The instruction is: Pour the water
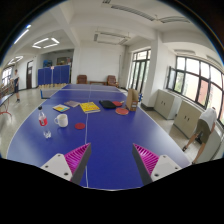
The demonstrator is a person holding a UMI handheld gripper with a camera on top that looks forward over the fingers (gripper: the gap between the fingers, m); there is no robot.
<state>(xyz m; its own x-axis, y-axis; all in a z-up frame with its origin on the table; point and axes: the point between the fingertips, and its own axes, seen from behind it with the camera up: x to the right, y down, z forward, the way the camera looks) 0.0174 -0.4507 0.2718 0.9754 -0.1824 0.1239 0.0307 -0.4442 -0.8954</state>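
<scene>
A clear water bottle with a red cap stands upright on the blue table-tennis table, beyond my left finger. A white cup stands just to the right of it. My gripper is open and empty, held above the near part of the table. Its pink pads stand wide apart with bare table between them. The bottle and cup are well ahead and to the left of the fingers.
Farther along the table lie yellow cards, red discs, a red object and a brown box. A white line runs down the table. White cabinets and windows stand to the right.
</scene>
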